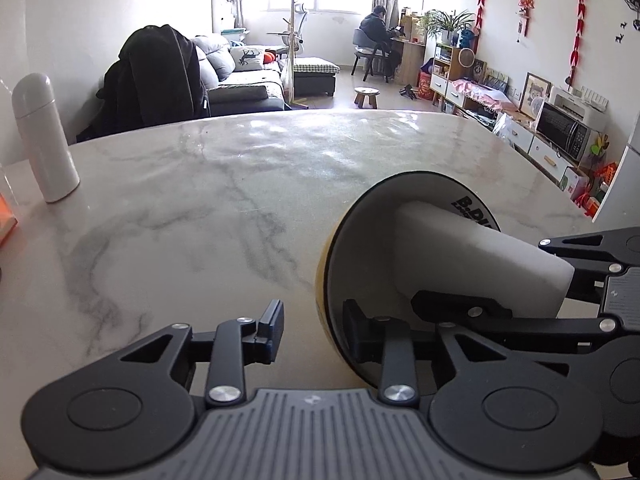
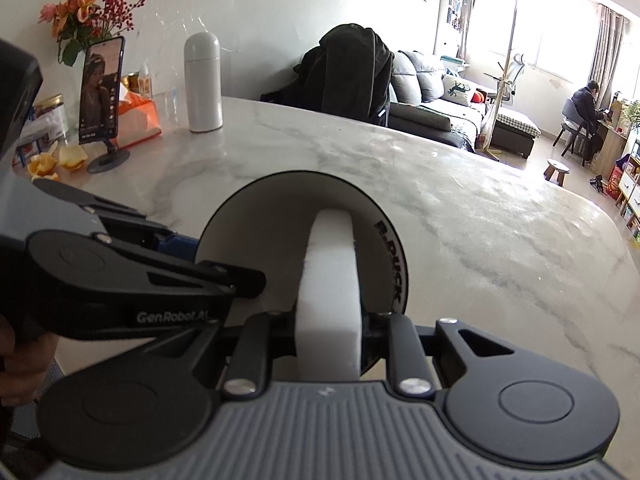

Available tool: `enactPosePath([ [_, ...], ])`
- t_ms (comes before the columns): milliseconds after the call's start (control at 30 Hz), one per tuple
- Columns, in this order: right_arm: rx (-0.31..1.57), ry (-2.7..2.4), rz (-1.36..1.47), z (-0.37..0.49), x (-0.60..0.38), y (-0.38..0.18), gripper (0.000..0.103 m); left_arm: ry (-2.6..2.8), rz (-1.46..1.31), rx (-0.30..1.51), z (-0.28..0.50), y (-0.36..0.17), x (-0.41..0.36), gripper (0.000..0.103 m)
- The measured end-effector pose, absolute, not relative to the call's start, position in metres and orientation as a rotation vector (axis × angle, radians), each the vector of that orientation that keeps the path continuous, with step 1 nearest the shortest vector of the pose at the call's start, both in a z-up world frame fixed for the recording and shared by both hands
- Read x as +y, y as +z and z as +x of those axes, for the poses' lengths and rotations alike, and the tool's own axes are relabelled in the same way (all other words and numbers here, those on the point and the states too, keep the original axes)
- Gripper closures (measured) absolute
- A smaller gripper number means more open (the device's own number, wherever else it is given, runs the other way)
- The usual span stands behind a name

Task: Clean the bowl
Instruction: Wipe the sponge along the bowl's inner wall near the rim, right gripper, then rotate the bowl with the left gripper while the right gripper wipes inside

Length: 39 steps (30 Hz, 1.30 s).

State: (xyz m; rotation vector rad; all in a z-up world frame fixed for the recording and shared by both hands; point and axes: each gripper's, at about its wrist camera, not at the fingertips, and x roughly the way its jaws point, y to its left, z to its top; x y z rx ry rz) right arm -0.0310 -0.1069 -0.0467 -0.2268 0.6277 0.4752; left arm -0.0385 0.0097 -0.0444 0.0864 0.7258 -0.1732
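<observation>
One bowl (image 2: pixel 304 216), one sponge (image 2: pixel 330 296), two grippers.
The bowl stands tilted on the table (image 1: pixel 200 184); the right gripper (image 2: pixel 328 328) clenches the sponge inside it, the left gripper (image 1: pixel 316 332) straddles the rim, jaws released.

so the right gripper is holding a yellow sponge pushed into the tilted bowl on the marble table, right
Nearly. The sponge is white, not yellow, as the right wrist view shows; the yellow is only the bowl's outer wall in the left wrist view. The right gripper does hold it pushed into the tilted bowl on the marble table.
</observation>
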Motion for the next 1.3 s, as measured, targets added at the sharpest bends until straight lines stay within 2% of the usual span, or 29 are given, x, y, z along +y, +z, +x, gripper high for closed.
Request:
enactPosePath([
  [400, 0.64, 0.515, -0.275, -0.033, -0.097, -0.054, 0.08, -0.181, 0.161, 0.66, -0.027, -0.017, 0.006, 0.068],
  [867, 0.665, 0.541, -0.325, -0.035, -0.088, -0.06, 0.079, -0.329, 0.33, 0.717, 0.009, -0.019, -0.021, 0.07],
  [967, 0.666, 0.539, -0.316, -0.035, -0.089, -0.058, 0.079, -0.35, 0.322, 0.723, 0.011, -0.021, -0.022, 0.086],
  [1300, 0.671, 0.514, -0.279, -0.036, -0.092, -0.054, 0.08, -0.294, 0.27, 0.712, -0.004, -0.027, -0.009, 0.094],
])
